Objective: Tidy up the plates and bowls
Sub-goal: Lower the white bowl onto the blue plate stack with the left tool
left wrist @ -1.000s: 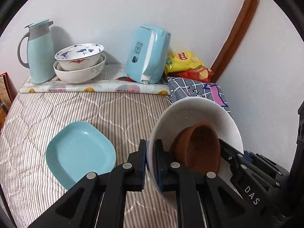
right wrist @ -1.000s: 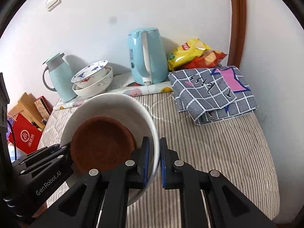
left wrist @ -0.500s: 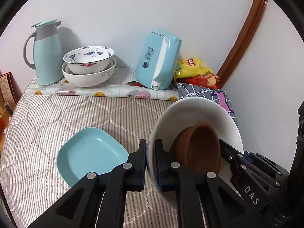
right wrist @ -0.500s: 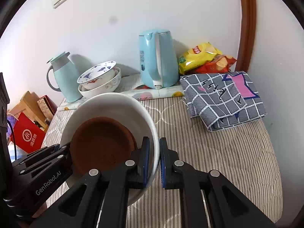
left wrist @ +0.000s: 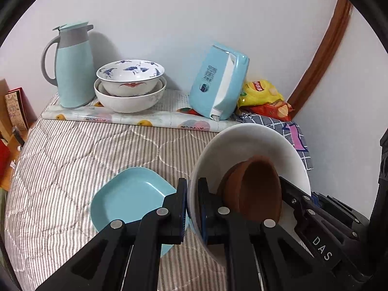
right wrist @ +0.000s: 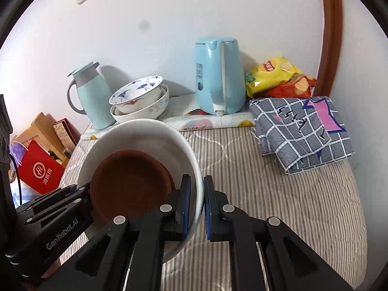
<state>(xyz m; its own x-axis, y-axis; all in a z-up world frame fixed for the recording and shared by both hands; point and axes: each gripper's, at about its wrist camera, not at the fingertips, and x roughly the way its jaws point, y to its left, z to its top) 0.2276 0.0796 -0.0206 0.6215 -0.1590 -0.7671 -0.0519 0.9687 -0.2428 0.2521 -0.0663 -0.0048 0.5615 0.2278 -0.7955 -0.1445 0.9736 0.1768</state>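
Observation:
A large white bowl (left wrist: 245,143) with a brown dish (left wrist: 257,189) inside it is held in the air between both grippers. My left gripper (left wrist: 192,206) is shut on its left rim. My right gripper (right wrist: 197,206) is shut on its right rim; the white bowl (right wrist: 145,133) and brown dish (right wrist: 131,181) show there too. A light blue square plate (left wrist: 131,198) lies on the striped bed cover below and left of the bowl. Two stacked bowls, a blue-patterned one in a white one (left wrist: 129,84), stand at the back by the wall; they also show in the right wrist view (right wrist: 140,101).
A light blue thermos jug (left wrist: 72,65) stands left of the stacked bowls, a light blue kettle (left wrist: 218,84) to their right. Chip bags (right wrist: 278,77) and a folded checked cloth (right wrist: 303,131) lie at the back right. Boxes and a red bag (right wrist: 38,169) stand beside the bed's left edge.
Both grippers have carried the white bowl with the brown dish leftward and forward. The blue plate now sits closer under the bowl's left side. The grip is unchanged.

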